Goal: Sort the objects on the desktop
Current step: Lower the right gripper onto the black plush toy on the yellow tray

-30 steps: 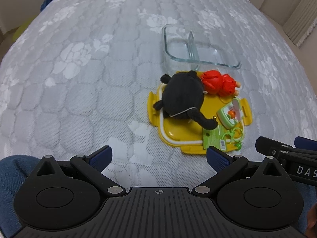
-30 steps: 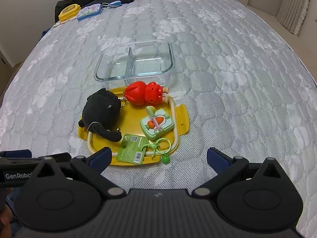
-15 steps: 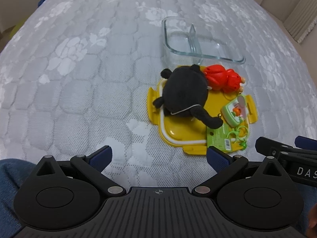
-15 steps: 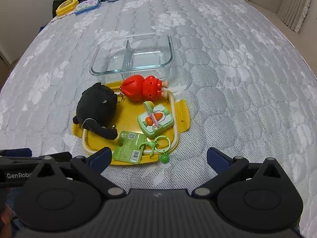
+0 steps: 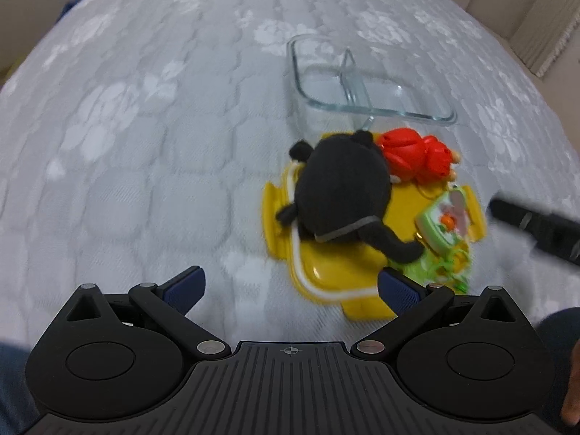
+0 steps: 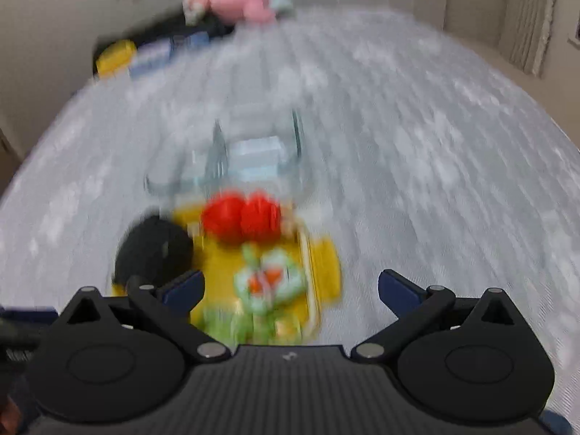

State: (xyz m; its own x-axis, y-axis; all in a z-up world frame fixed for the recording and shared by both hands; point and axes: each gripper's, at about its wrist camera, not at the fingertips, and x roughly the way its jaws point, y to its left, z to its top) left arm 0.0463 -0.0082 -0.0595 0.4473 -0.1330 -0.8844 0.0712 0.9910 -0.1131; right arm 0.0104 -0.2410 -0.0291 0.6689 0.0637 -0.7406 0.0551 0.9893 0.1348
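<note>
You have almost nothing to read here. In your left wrist view the green tag [image 5: 440,272] lying at the near edge of the yellow lid [image 5: 326,272] is smeared by motion, and whatever is printed on it cannot be made out. The black body of your right tongs [image 5: 536,230] shows at the right edge of that view, but no lettering on it can be read. In your right wrist view a few pale characters sit on the black body of your left tongs [image 6: 16,353] at the far left edge, cut off and too blurred to spell out.
</note>
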